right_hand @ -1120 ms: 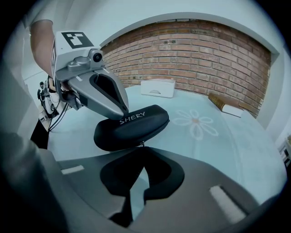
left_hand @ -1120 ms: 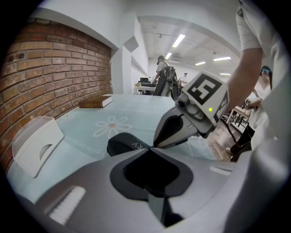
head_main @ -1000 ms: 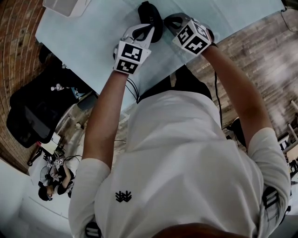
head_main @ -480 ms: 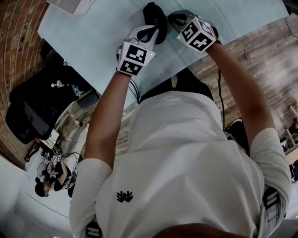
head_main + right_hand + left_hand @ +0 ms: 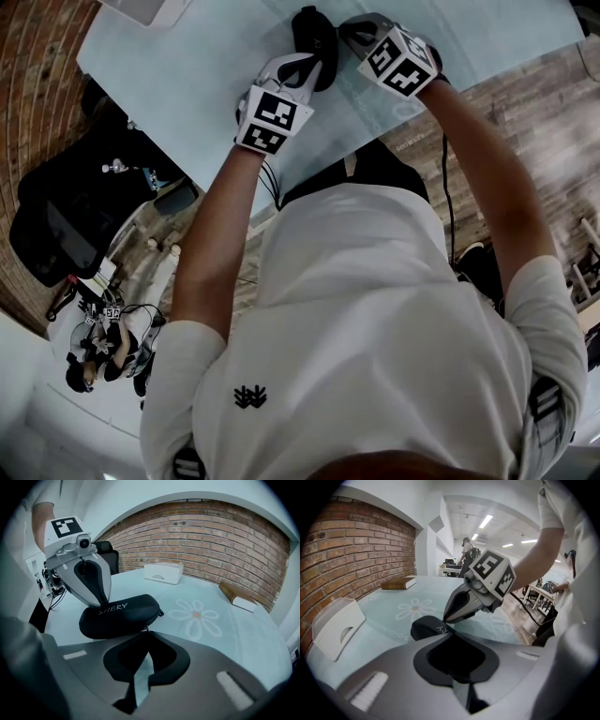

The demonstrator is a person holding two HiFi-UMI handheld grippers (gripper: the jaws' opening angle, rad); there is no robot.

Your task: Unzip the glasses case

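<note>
Table: a pale blue, glass-topped table (image 5: pixel 187 84) with a white daisy print is seen. It bears everything below except the chair.
Chair: a black office chair (image 5: pixel 56 234) is set on the wood floor beside the table's left edge.
Box: a white plastic box (image 5: pixel 163 572) with a half-round cut-out is placed at the table's far side near the brick wall, well apart from the case.
Book: a tan hardback book (image 5: pixel 239 599) is laid flat by the wall, also well apart.
Left gripper: the grey left gripper (image 5: pixel 99 603) is held tilted over the case. Its jaws are drawn together at the tips, which are pressed onto the case's upper shell at the end beside the white lettering.
Right gripper: the grey right gripper (image 5: pixel 444 619) is brought to the opposite long side of the case. Its jaws are pressed together at the tips, pinching the zipper pull.
Case: the black, oval, hard-shell glasses case (image 5: pixel 123 613) is laid flat on the table between the two grippers. Its halves are seen closed.
Pull: the small zipper pull (image 5: pixel 145 629) is seen at the case's rim, touching the right jaw tips.
</note>
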